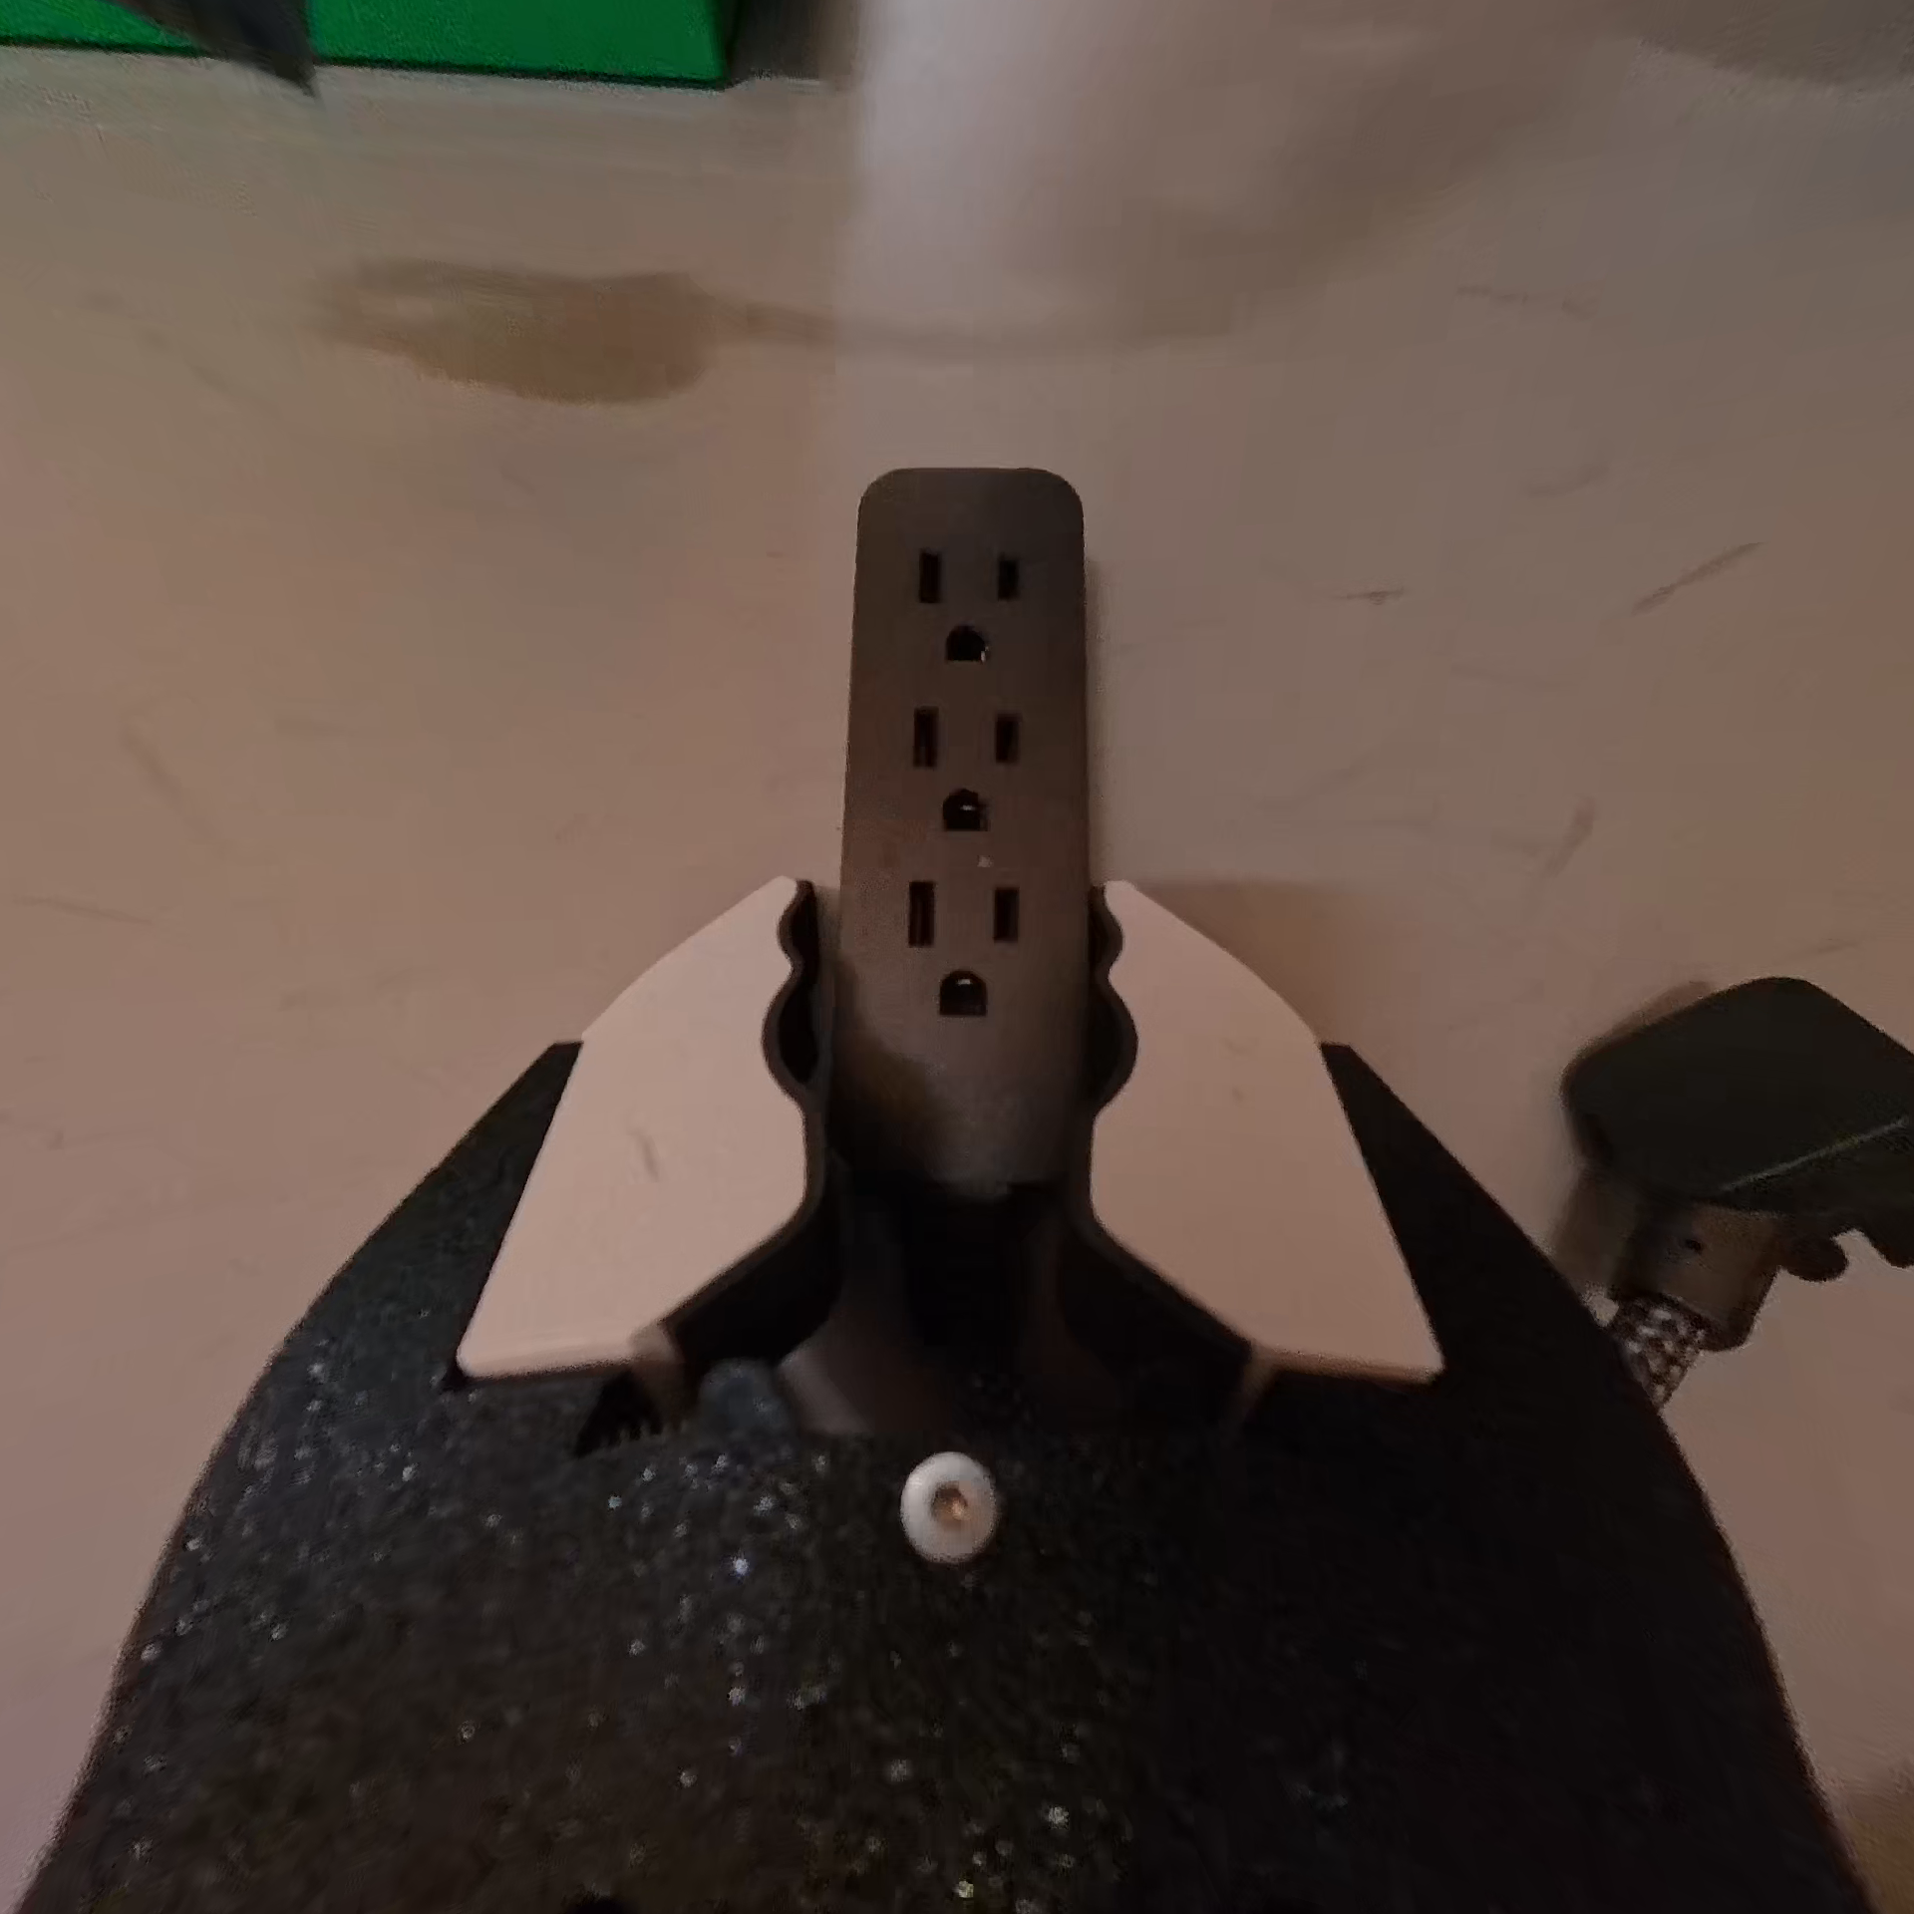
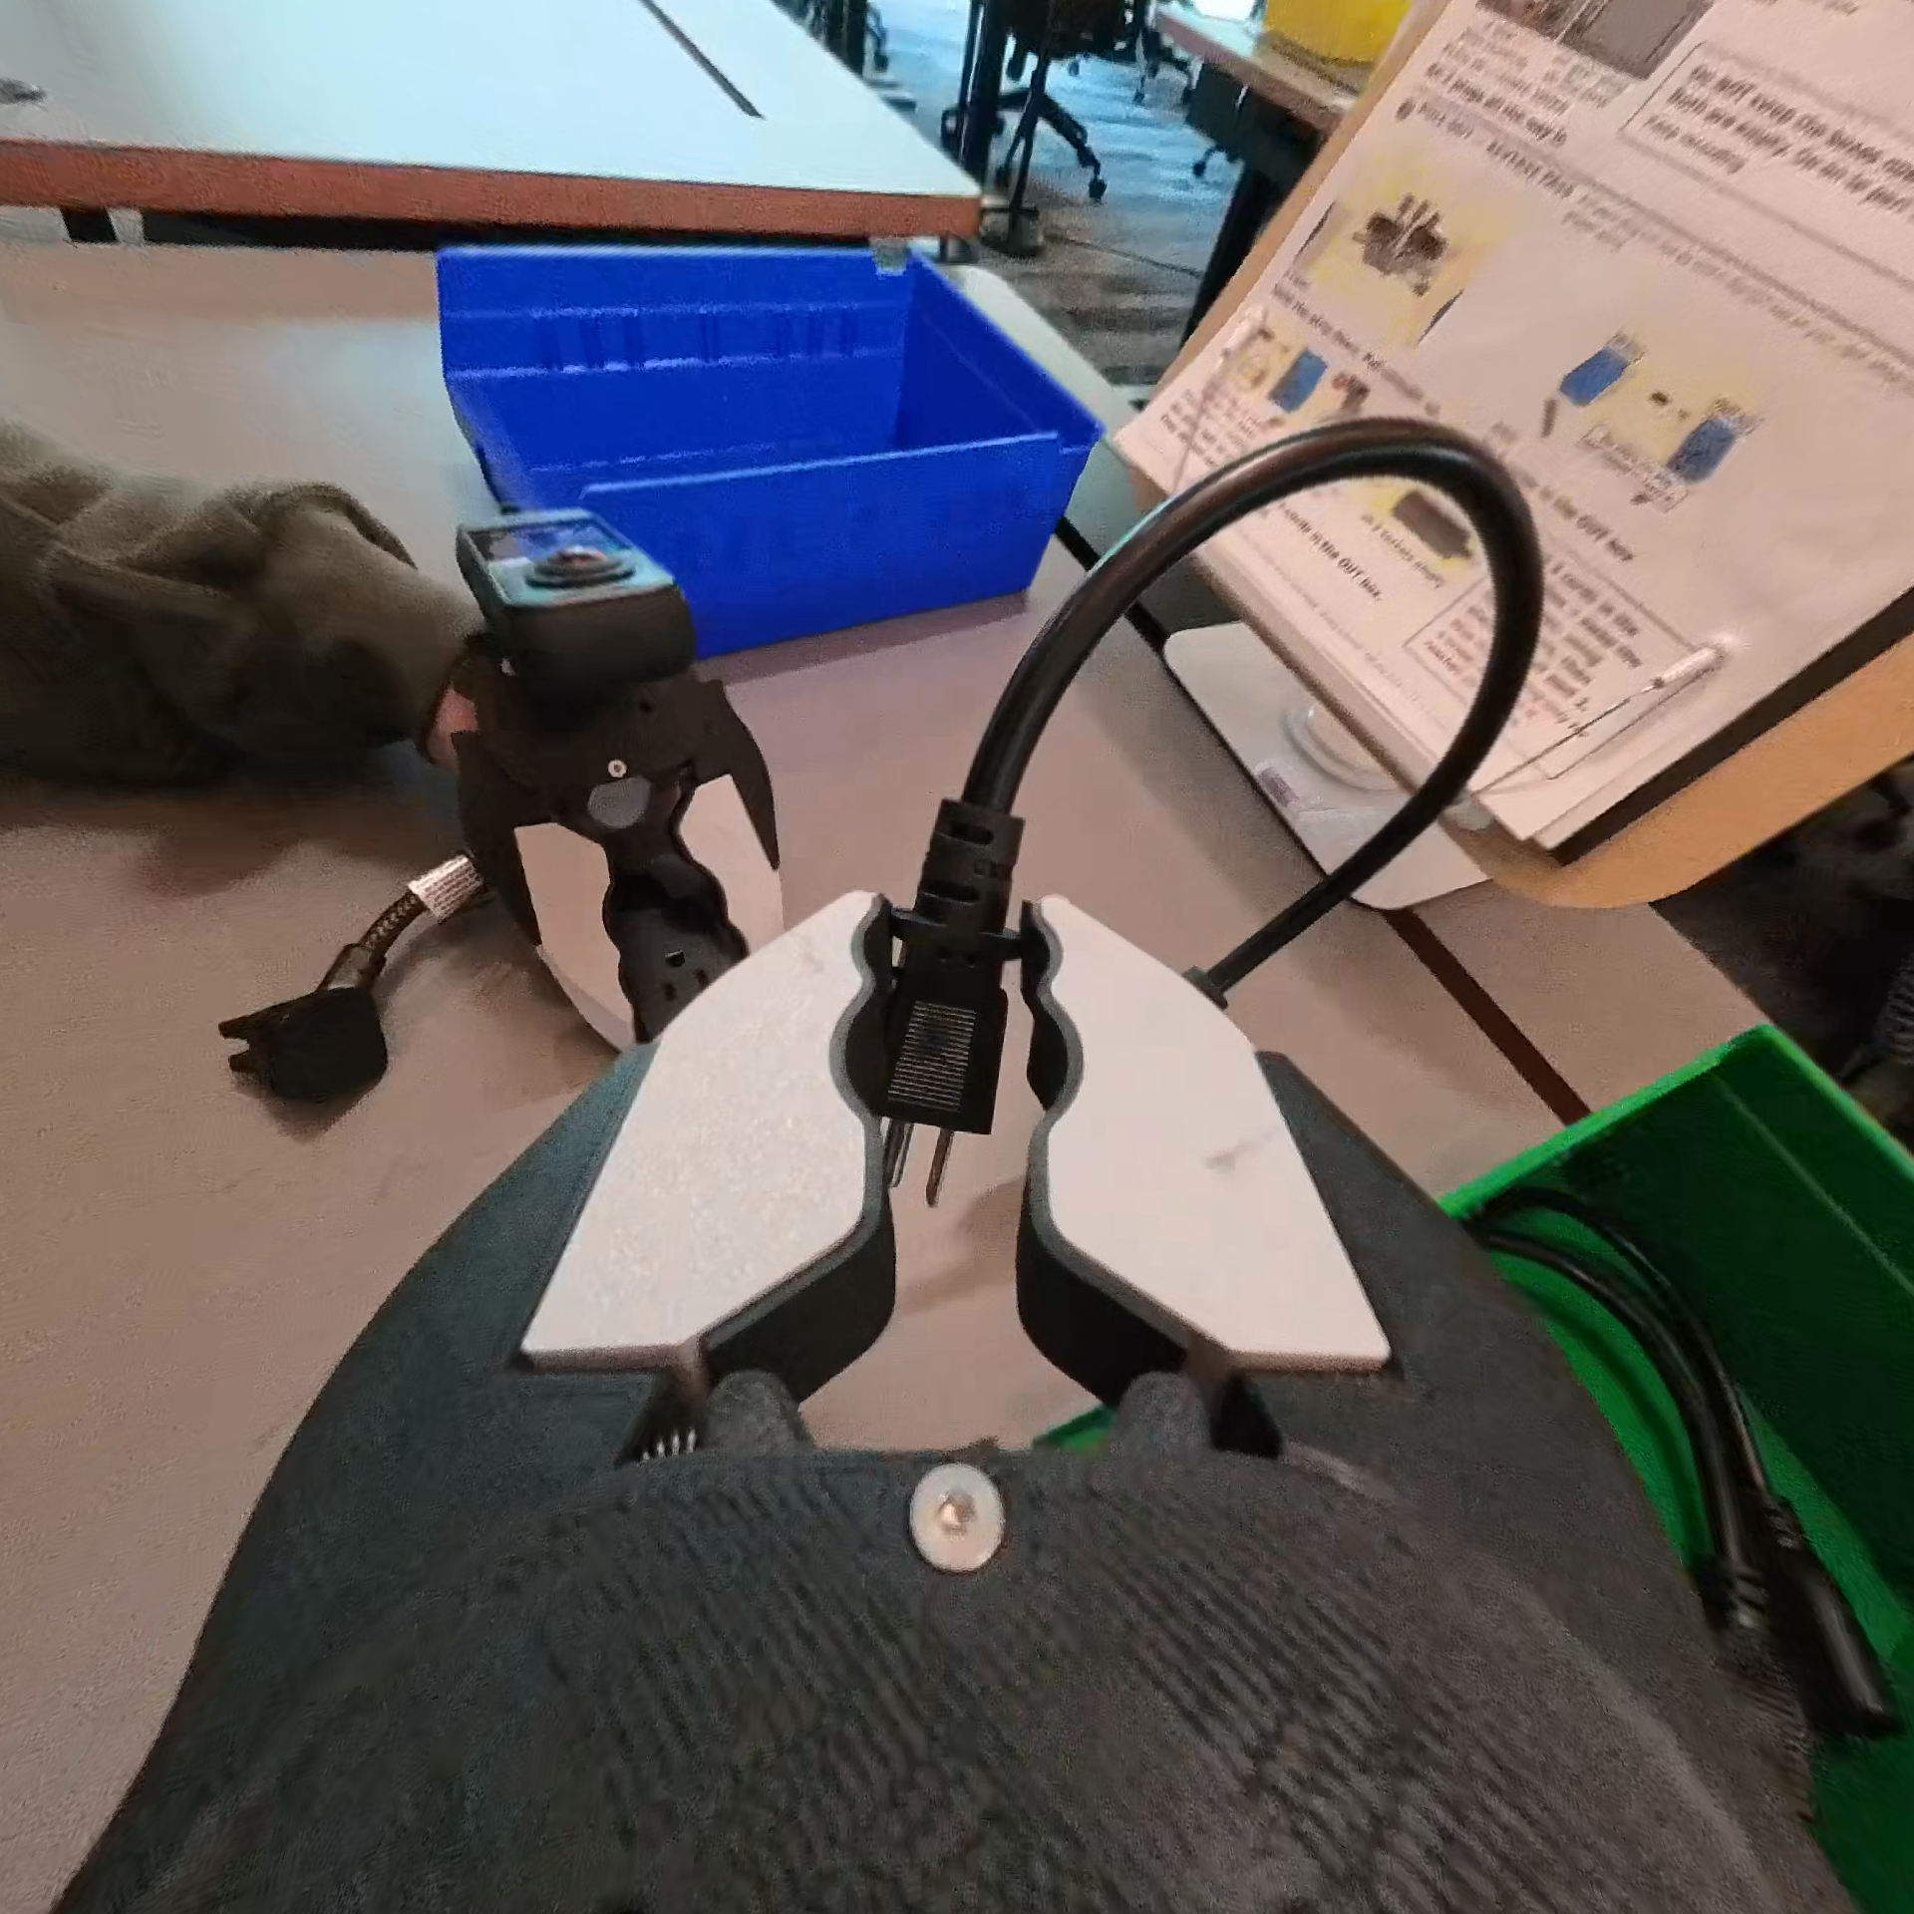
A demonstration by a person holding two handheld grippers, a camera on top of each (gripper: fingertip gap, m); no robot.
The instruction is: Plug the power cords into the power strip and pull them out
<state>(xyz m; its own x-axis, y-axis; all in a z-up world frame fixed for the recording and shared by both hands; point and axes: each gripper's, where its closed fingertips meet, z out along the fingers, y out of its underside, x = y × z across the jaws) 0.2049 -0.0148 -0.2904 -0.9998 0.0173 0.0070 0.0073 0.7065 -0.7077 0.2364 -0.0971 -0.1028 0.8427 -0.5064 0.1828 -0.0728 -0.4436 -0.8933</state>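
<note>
Above the table, right tongs pinch the plug, prongs down.

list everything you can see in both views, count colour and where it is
black three-outlet power strip: 1, black, flat on the table, all sockets empty, near end clamped in the left gripper
flat black plug on a braided cord: 1, black with grey braid, on the table right of the strip
black three-prong power cord: 1, black, plug held in the right gripper, prongs pointing toward the camera, cable arching up
blue plastic bin: 1, blue, far side of the table
green plastic bin: 1, green, lower right, black cords inside
instruction sheet on a board: 1, white, propped upper right
beige table: 1, beige, scuffed
olive sleeve: 1, left edge
left gripper: 1, black with pale pads
right gripper: 1, same
</note>
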